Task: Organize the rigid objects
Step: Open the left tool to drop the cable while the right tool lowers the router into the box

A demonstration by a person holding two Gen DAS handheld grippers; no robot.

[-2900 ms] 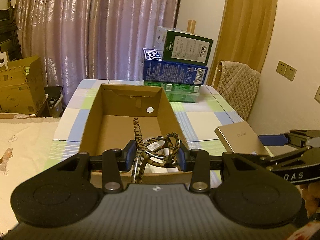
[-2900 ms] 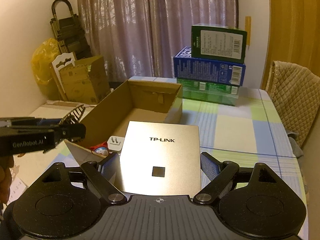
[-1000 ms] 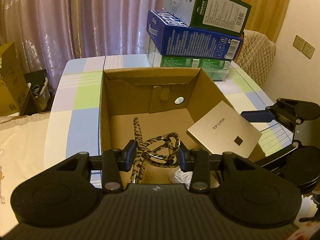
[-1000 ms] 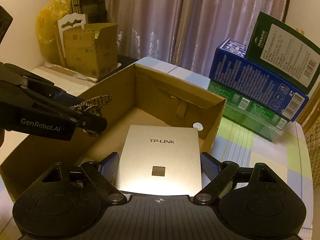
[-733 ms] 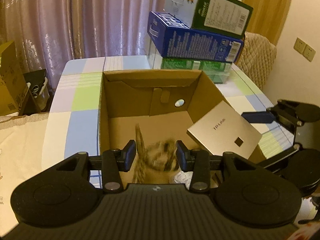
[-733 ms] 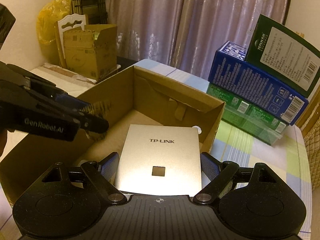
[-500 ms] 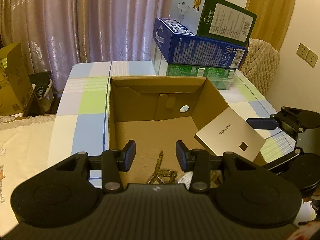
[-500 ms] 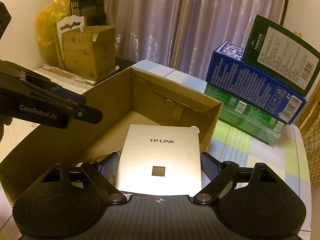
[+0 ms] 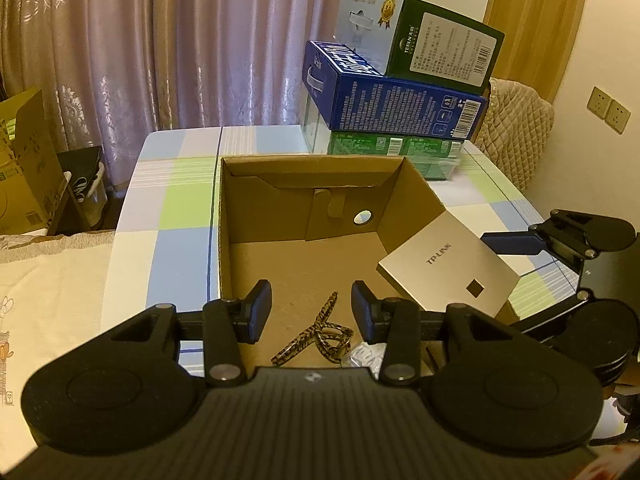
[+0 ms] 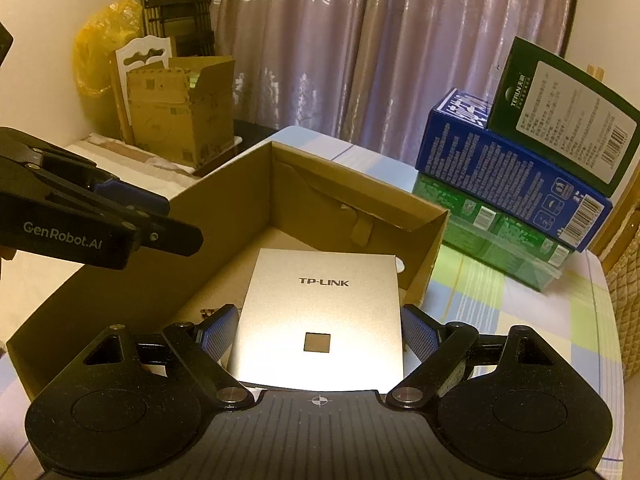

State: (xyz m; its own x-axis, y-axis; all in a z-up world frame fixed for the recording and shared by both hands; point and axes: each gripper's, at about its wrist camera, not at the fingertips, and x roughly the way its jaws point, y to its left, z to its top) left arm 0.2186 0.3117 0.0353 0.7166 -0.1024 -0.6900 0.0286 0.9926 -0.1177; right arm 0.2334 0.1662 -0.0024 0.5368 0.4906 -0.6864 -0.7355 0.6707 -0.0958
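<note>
left gripper (image 9: pixel 311 311) hangs over the near end of the cardboard box (image 9: pixel 224 216) with its jaws spread wide and nothing between them — the tortoiseshell glasses (image 9: pixel 316 334) lie on the box floor just below. right gripper (image 10: pixel 318 330) is clamped on the flat silver tp-link panel (image 10: pixel 320 312), both pads against its side edges, held tilted over the box's right wall. only the left wrist view shows the glasses clearly; the right wrist view shows the left gripper's arm (image 10: pixel 92 220) in profile and stacked cartons (image 10: pixel 520 184) on the checked table (image 10: pixel 500 300).
</note>
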